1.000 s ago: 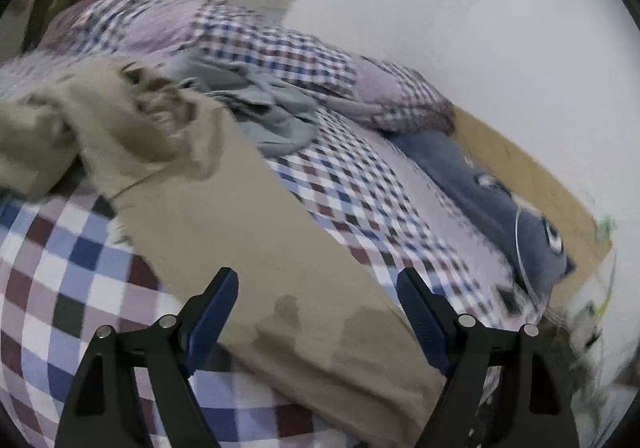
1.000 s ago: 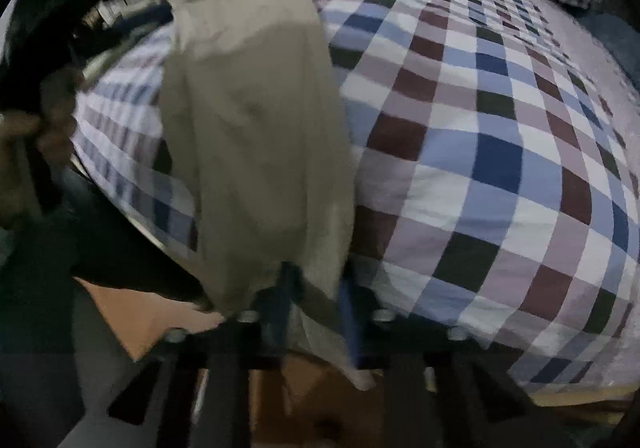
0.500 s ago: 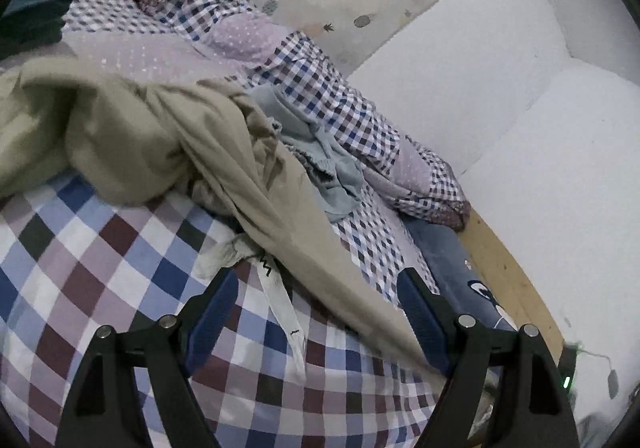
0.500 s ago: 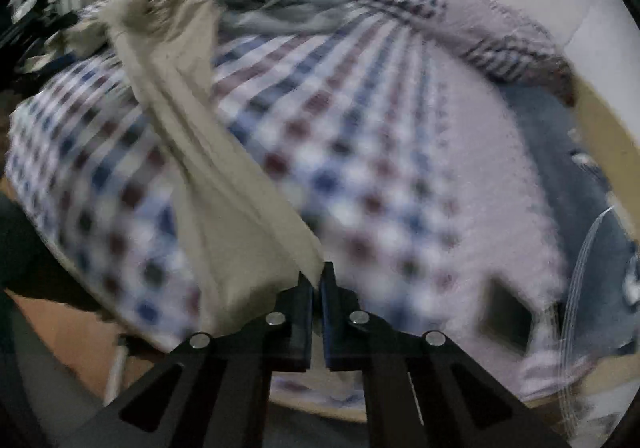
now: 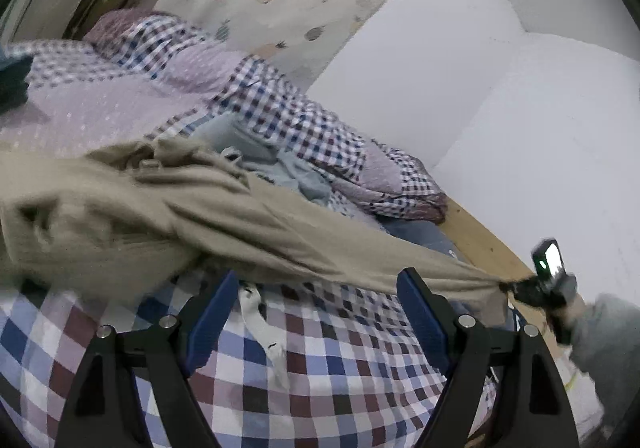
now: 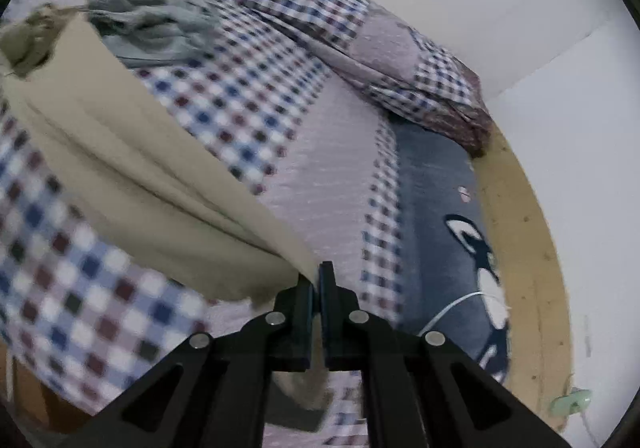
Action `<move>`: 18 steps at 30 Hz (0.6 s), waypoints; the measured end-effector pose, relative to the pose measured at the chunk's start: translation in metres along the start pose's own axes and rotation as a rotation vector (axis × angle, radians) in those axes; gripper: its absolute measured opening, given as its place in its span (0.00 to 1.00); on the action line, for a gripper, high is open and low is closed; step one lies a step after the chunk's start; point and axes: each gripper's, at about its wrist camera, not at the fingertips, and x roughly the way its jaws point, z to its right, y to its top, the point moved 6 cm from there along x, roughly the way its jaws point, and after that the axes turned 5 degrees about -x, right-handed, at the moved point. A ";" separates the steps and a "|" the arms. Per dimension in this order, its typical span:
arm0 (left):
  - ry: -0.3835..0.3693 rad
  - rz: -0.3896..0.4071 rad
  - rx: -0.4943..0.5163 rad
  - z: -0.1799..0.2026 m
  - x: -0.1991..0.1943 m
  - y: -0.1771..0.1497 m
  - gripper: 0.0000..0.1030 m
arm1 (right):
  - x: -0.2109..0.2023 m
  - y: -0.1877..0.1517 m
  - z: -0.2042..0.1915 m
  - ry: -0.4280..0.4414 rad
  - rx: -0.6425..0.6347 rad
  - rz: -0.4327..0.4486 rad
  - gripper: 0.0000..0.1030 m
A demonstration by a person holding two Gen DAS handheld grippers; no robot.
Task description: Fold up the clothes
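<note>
Khaki trousers (image 5: pixel 224 216) hang stretched above the checked bedspread (image 5: pixel 320 380), drawn out into a long band: 1 end is pinched between the closed fingers of the right gripper (image 6: pixel 316 280) (seen also at the far right of the left wrist view, at (image 5: pixel 516 286)), while the bunched waist end sags at the left, near a crumpled grey-blue garment (image 6: pixel 156 20) lying farther up the bed. The left gripper (image 5: pixel 316 312) hovers just under the taut cloth with its fingers spread wide and nothing between them.

By my reading, the step in hand is pulling the trousers straight so they can be laid flat. The next move probably calls for the left gripper to catch the slack waist end, so both ends are held level.

No brand, label or legible writing shows anywhere; the dark blue cloth (image 6: pixel 440 184) by the wooden bed edge (image 6: pixel 520 208) carries only a cartoon print.
</note>
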 end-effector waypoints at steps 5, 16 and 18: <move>-0.005 -0.021 0.050 0.009 0.004 -0.001 0.82 | 0.050 0.012 0.059 -0.094 0.072 -0.071 0.00; 0.063 -0.057 0.071 -0.006 -0.006 -0.005 0.82 | 0.171 -0.010 0.102 -0.207 0.291 -0.269 0.00; 0.071 -0.040 0.030 -0.016 -0.013 0.001 0.82 | 0.172 -0.017 0.090 -0.183 0.327 -0.263 0.08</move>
